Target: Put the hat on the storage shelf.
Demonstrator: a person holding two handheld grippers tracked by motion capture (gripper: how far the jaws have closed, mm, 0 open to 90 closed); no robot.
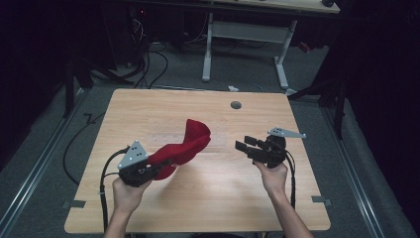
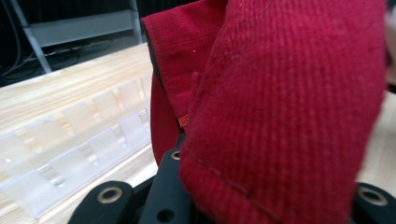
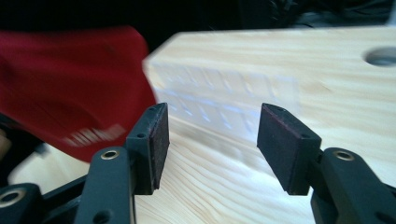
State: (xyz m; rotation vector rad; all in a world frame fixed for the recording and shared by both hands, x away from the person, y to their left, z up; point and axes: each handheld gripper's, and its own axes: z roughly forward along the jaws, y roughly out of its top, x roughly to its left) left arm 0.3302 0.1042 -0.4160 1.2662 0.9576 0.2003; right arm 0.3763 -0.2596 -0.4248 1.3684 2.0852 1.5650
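Red cap held up over a wooden table, one gripper clamped on it, the other let go.

At left, the left gripper (image 1: 157,171) is clenched on the red cap (image 1: 190,144), which hangs lifted above the table (image 1: 218,198) left of centre, its far end curling upward. A clear plastic tray (image 2: 79,140), seemingly ribbed though blurred, lies on the tabletop behind the cap. At right, the right gripper (image 1: 246,144) hovers apart from the cap, its jaws spread with nothing between them.
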